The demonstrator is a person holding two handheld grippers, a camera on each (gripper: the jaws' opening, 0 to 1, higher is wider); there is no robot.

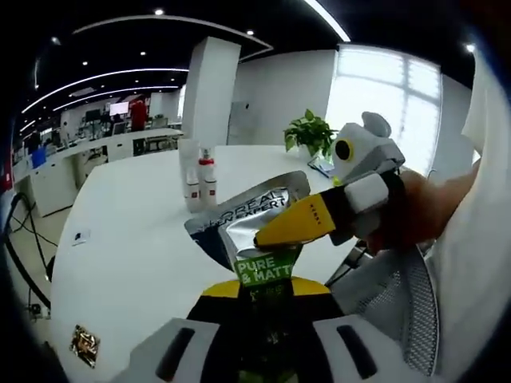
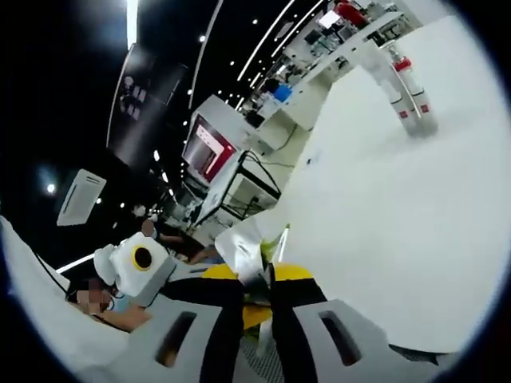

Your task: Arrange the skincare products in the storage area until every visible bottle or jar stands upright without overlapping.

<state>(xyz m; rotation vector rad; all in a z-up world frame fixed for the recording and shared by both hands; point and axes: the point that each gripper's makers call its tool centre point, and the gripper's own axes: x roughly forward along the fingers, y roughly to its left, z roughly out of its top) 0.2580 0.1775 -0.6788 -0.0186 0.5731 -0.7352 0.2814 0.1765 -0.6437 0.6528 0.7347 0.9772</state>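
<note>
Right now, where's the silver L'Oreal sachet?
In the left gripper view the silver sachet is held off the white table, gripped by both tools, in front of the bottles.

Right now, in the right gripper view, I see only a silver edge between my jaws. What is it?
Observer: A silver sachet, printed EXPERT and PURE & MATT in the left gripper view.
Operator: Does the left gripper hold it also?
Observer: Yes, the left gripper is shut on its lower end, below the right gripper.
Operator: What else lies on the table?
Observer: A small gold packet lies flat on the white table, near its edge.
</note>
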